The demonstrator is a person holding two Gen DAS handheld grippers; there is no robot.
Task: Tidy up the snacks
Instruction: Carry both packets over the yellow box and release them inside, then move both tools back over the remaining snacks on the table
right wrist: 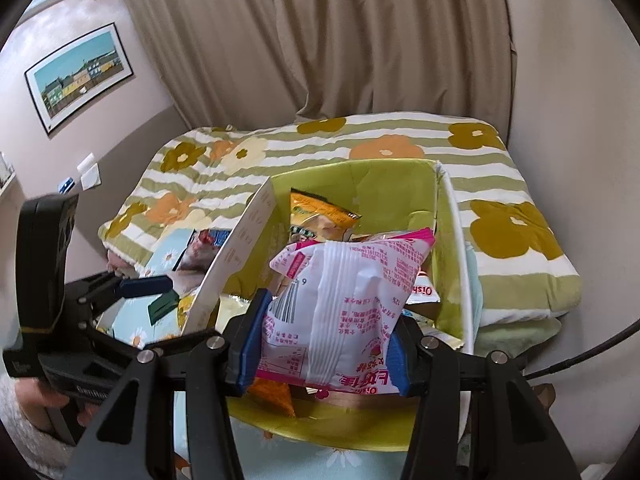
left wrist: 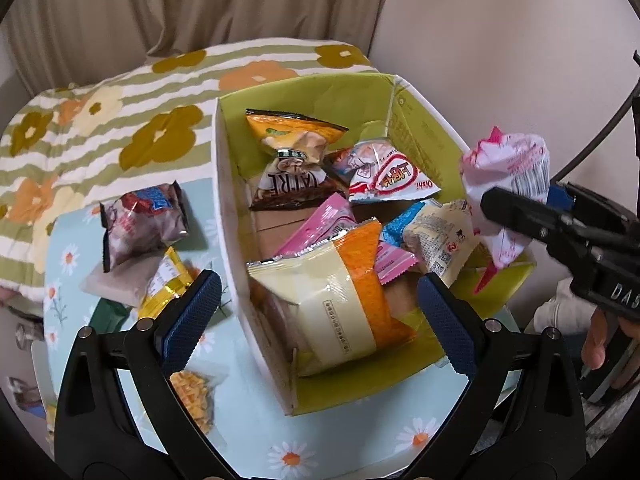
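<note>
Table (left wrist: 360,456): daisy cloth, box (left wrist: 224,184) of snacks.
Left gripper (left wrist: 320,316): jaws apart, empty.
Right gripper (right wrist: 324,344): clamped on pink packet (right wrist: 340,304), seemingly over box, 3 o'clock.

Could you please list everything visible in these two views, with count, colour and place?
box: one, white outside, green inside, on the table, open top.
packets in the box: several, orange, yellow, pink, blue and white, piled inside.
pink and white packet: one, held above the box's near right corner.
packets on the table: at least three, brown, grey and yellow, left of the box.
tablecloth: one, pale blue with daisies, under the box.
quilt: one, green-striped with flowers, behind the table.
curtain: one, beige, at the back.
framed picture: one, on the left wall.
left gripper: black with blue pads, open over the box.
right gripper: shut on the pink and white packet.
</note>
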